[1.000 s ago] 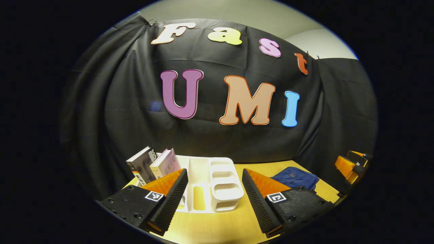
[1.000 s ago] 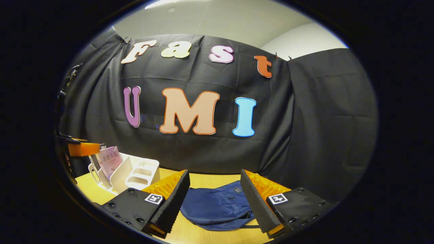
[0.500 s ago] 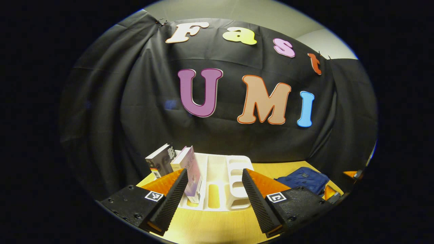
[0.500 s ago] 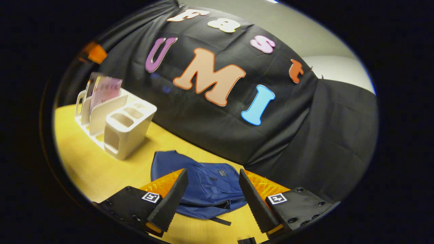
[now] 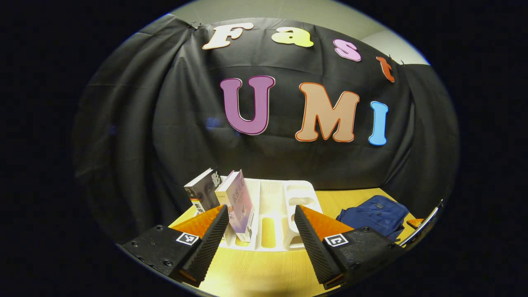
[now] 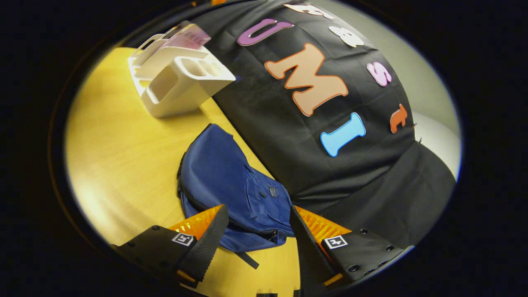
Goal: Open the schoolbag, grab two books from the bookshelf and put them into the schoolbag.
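Hovering my right gripper (image 6: 258, 231) over the near end of the blue schoolbag (image 6: 225, 181), I am keeping its fingers spread wide with nothing between them, and the bag's dark zipper line is running between the two fingertips in the right gripper view. The bag is lying flat on the yellow wooden surface (image 6: 119, 152), its far side close against the black cloth wall, and it looks zipped, so I am judging that opening it is the step in hand. To do it well I am aiming to come down on the zipper pull rather than the loose fabric; the pull itself is too small for me to pick out, so I would follow the seam to its end near the lower corner before closing. My left gripper (image 5: 262, 233) is facing the white bookshelf (image 5: 284, 206), fingers also released and empty, with a pink book (image 5: 239, 204) and a dark-covered book (image 5: 202, 194) leaning upright in its left-hand slots, just beyond the left fingertip. There is bare surface between the bookshelf and the schoolbag, which gives me room to carry books across. The cloth wall is tight behind both things, so I am planning to pull the zipper along the bag, not toward the wall, and the surface's front edge lies near both grippers, leaving little room to draw back low.
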A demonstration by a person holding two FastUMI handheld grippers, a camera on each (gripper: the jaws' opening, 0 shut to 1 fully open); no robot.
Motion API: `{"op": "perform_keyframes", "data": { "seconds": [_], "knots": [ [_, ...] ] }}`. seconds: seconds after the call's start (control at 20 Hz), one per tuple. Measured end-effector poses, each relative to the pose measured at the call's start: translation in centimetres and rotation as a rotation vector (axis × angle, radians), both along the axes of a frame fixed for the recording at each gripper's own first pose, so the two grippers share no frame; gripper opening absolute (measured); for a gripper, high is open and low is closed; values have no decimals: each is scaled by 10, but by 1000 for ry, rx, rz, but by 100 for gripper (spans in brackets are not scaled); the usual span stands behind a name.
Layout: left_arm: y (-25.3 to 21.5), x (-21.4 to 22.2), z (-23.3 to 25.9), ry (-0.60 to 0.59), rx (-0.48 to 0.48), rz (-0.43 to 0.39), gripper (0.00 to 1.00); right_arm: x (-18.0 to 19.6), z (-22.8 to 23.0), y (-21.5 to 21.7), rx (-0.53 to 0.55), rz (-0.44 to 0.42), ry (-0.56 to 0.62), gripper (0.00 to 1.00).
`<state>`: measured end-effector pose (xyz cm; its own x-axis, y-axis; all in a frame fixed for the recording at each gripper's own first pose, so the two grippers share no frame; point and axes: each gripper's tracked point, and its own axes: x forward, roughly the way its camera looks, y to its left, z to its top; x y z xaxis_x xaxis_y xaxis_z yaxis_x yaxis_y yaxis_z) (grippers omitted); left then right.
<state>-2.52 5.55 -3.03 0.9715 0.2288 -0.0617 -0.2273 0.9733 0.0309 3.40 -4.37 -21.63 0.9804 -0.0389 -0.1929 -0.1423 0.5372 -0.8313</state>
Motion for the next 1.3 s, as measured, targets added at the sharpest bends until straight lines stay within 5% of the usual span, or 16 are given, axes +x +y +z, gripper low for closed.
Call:
{"op": "perform_keyframes", "data": {
  "seconds": [0.3,0.35,0.45,0.5,0.65,0.75,0.8,1.3],
  "knots": [
    [15,2,-3,5,-13,48,94,9,-34,1,-164,97,45,98],
    [17,2,-2,8,-13,55,94,12,-42,3,-181,114,60,89],
    [19,0,-5,12,-15,69,94,16,-54,5,-203,137,77,89],
    [19,0,-5,14,-16,74,94,18,-56,5,-210,141,76,97],
    [16,2,-6,21,-12,82,94,27,-56,6,-193,137,68,88],
    [15,3,-9,27,-16,87,94,34,-56,3,-193,130,66,97],
    [15,2,-10,29,-16,89,94,38,-56,4,-195,130,62,89],
    [17,-1,-20,53,-44,126,94,80,-61,0,-131,87,89,87]
  ]
}}
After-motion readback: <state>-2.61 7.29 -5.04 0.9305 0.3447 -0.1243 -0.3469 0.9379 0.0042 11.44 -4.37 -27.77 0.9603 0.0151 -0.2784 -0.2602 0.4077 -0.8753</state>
